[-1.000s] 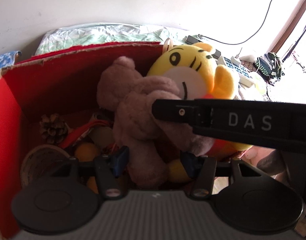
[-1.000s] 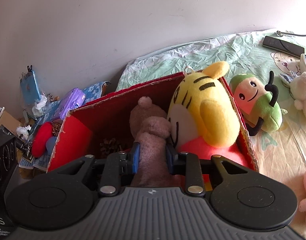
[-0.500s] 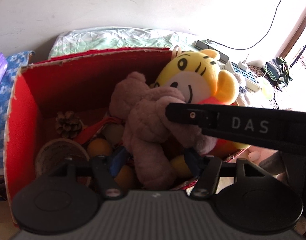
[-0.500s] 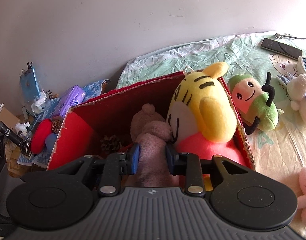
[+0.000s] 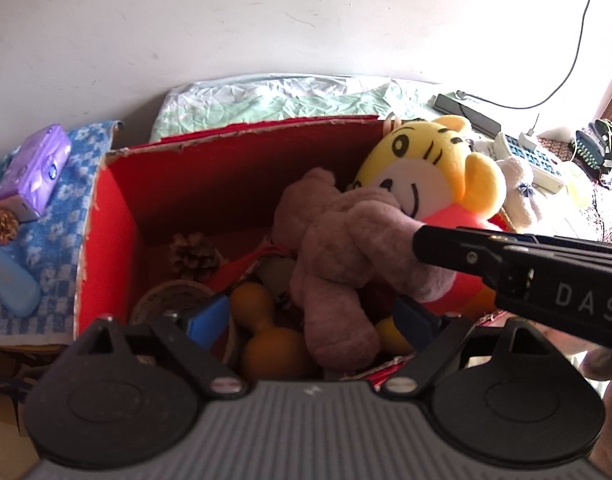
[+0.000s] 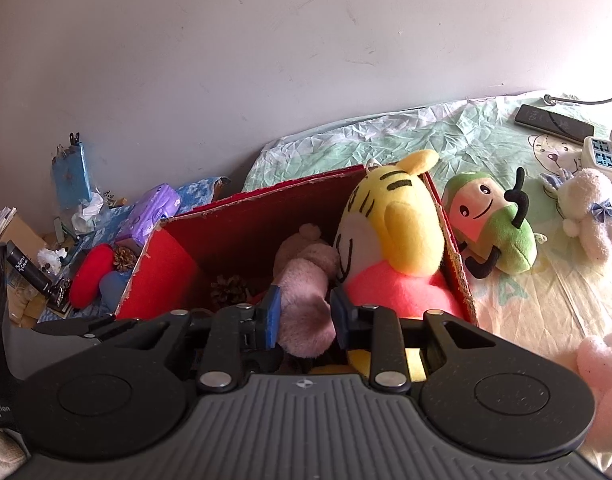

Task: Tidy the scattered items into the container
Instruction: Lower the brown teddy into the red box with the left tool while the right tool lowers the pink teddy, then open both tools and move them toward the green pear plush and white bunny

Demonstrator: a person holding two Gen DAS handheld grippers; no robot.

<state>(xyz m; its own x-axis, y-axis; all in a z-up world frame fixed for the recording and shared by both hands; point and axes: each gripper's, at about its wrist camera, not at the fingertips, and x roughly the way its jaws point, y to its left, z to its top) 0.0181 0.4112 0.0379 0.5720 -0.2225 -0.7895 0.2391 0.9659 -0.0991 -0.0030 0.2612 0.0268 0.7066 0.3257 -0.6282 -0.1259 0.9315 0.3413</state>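
Downward-tilted, left gripper (image 5: 310, 320) opening; right gripper (image 6: 304, 316) pinches brown bear (image 6: 306, 304).

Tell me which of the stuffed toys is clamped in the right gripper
The brown plush bear, pinched between the right gripper pads over the red box. The yellow tiger merely leans beside it.
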